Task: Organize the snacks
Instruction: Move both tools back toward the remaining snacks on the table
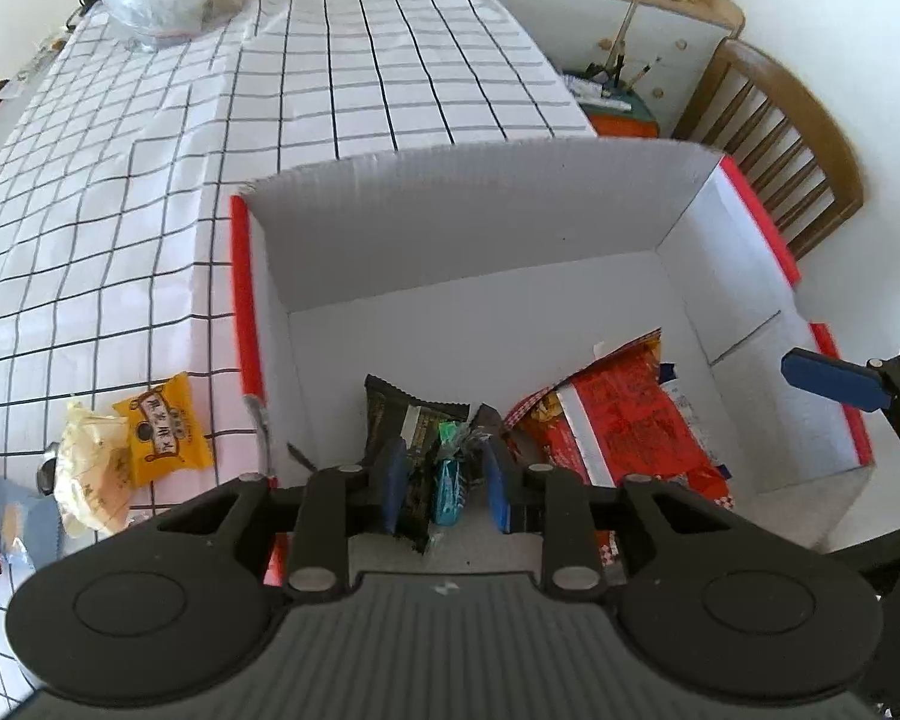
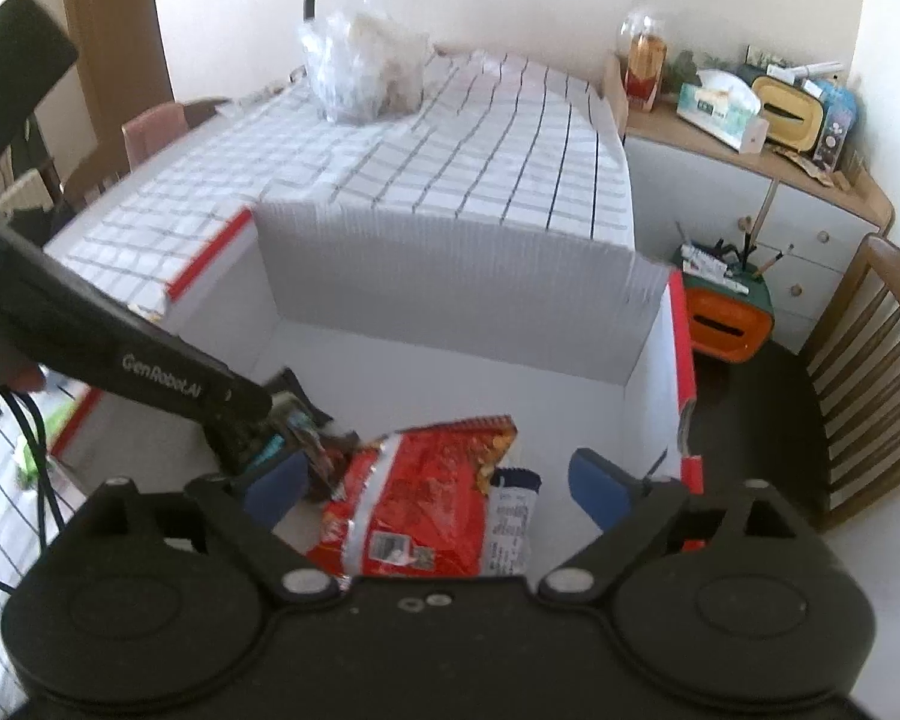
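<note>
A white cardboard box with red edges (image 1: 450,228) stands on the checked tablecloth; it also shows in the right wrist view (image 2: 450,276). Inside lie a large red snack bag (image 1: 624,420), also in the right wrist view (image 2: 420,510), and a black wrapper (image 1: 402,420). My left gripper (image 1: 444,480) is low inside the box, jaws partly apart around a small teal packet (image 1: 450,486) and the black wrapper. My right gripper (image 2: 444,480) is open above the red bag and holds nothing. The left gripper (image 2: 258,438) shows in the right wrist view at the box's left side.
On the cloth left of the box lie a yellow snack packet (image 1: 162,426), a pale wrapped pastry (image 1: 90,474) and more packets at the edge. A clear plastic bag (image 2: 360,66) sits at the table's far end. A wooden chair (image 2: 858,384) and a cabinet (image 2: 750,180) stand to the right.
</note>
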